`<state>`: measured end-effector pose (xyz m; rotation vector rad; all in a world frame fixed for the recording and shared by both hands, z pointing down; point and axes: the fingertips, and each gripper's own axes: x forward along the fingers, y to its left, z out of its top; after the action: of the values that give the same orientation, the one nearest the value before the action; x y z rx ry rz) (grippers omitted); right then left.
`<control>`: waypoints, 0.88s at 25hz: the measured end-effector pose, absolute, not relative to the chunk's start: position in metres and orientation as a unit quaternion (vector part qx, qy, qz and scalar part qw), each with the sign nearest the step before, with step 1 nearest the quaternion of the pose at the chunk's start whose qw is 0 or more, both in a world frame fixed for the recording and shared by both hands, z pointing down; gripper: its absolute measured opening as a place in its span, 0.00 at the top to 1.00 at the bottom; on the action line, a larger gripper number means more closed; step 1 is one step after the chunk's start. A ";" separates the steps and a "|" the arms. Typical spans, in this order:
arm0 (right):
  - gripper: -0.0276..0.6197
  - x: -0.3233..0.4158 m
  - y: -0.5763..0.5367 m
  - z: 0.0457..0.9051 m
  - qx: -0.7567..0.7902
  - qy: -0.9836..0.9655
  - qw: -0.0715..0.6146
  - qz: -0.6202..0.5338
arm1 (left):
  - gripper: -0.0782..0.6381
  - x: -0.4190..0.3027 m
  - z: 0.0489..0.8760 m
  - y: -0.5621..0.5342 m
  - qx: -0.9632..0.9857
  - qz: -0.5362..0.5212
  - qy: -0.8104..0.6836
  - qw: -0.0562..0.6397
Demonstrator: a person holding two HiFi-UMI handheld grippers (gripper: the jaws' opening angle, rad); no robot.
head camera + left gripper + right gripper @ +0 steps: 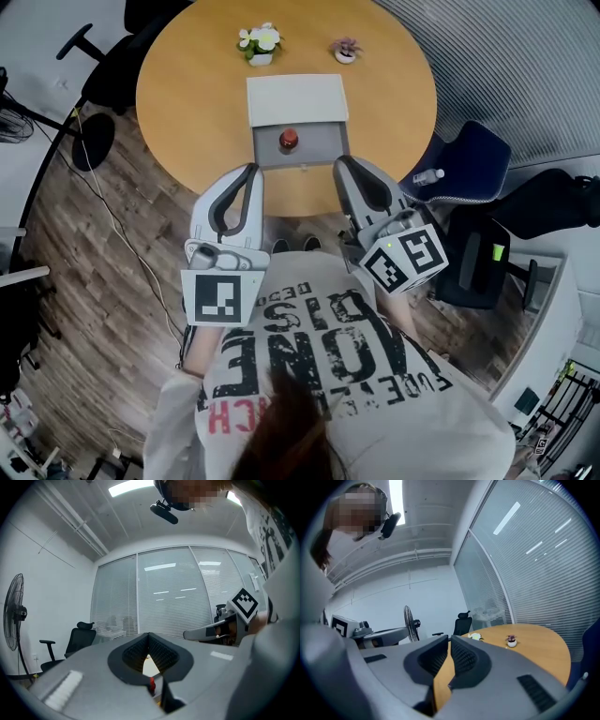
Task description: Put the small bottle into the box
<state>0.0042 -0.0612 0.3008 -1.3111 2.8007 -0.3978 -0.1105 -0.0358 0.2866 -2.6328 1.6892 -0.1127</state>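
Since the small red-capped bottle (288, 141) already stands inside the open grey rectangular box (323, 145), placing looks done to me. Bottle is roughly mid-box, upright, and I see nothing else in there. Box sits centre of the round wooden surface (187, 89), with a white flat-topped part (296, 98) touching its far side; lid or casing, can't tell. My left claw (251, 171) and right claw (341, 163) are both closed and empty, at the near edge left and right of the box, not touching it. Possibly left: closing the box. Two small potted plants (260, 42) at the far edge, not involved.
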 end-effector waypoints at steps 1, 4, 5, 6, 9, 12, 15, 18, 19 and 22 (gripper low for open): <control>0.92 0.004 -0.061 0.302 -0.421 0.898 0.011 -0.129 | 0.88 -0.110 0.287 -0.036 -0.842 -0.036 0.539 0.003; 0.92 0.005 -0.060 0.305 -0.423 0.897 0.008 -0.131 | 0.88 -0.109 0.289 -0.037 -0.844 -0.031 0.536 -0.002; 0.92 0.005 -0.060 0.305 -0.423 0.897 0.008 -0.130 | 0.88 -0.108 0.289 -0.037 -0.844 -0.031 0.535 -0.001; 0.92 0.006 -0.060 0.305 -0.424 0.896 0.008 -0.129 | 0.88 -0.108 0.290 -0.038 -0.845 -0.032 0.534 -0.001; 0.92 0.008 -0.060 0.304 -0.427 0.895 0.009 -0.126 | 0.88 -0.107 0.291 -0.039 -0.845 -0.031 0.534 0.000; 0.92 0.010 -0.061 0.303 -0.431 0.894 0.011 -0.125 | 0.88 -0.105 0.294 -0.041 -0.846 -0.035 0.532 -0.010; 0.92 0.013 -0.062 0.304 -0.434 0.892 0.012 -0.126 | 0.88 -0.101 0.299 -0.045 -0.849 -0.030 0.527 -0.036; 0.92 0.014 -0.062 0.305 -0.437 0.891 0.011 -0.126 | 0.88 -0.096 0.295 -0.048 -0.859 0.001 0.512 -0.032; 0.92 0.015 -0.062 0.305 -0.438 0.890 0.010 -0.125 | 0.88 -0.094 0.293 -0.047 -0.862 0.010 0.505 -0.031; 0.92 0.016 -0.061 0.306 -0.440 0.889 0.009 -0.126 | 0.88 -0.090 0.291 -0.046 -0.867 0.021 0.496 -0.030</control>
<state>0.0161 -0.0614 0.3059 -1.3740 2.7767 -0.3921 -0.0904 -0.0457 0.2909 -2.7777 1.5889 0.0664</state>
